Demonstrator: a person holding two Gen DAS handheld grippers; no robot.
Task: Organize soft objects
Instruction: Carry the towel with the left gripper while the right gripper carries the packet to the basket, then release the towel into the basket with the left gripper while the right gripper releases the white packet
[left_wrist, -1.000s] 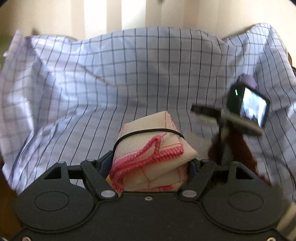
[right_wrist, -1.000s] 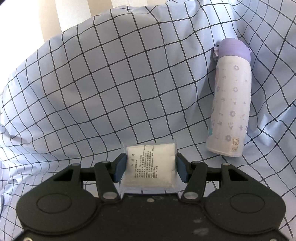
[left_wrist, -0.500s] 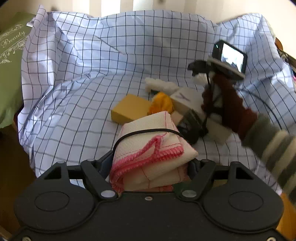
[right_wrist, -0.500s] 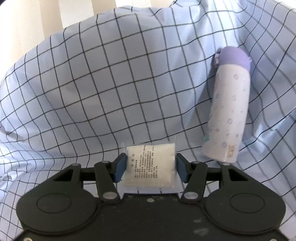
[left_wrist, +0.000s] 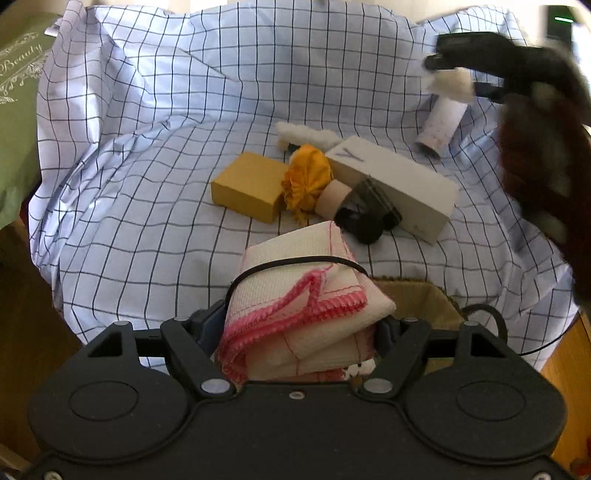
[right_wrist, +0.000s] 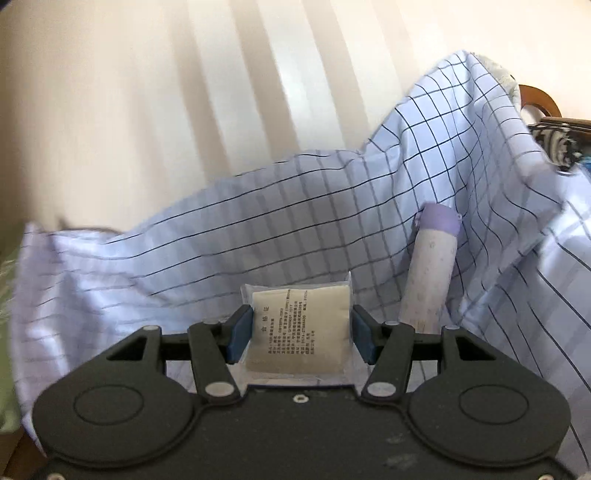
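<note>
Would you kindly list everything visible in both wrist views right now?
checked cloth: 1, pale blue with dark lines, spread under everything
yellow block: 1, yellow, centre of the cloth
orange pompom: 1, orange, right of the block, touching it
white box: 1, white, right of the pompom
fluffy item: 1, white, behind the pompom
black object: 1, dark, before the box; unclear what
bottle: 1, white, purple cap, leaning on the raised cloth
green bag: 1, green, far left
towel: 1, cream with pink edging, black band round it, in the left gripper
packet: 1, white, printed, in the right gripper
sleeve: 1, dark red, right edge, blurred
</note>
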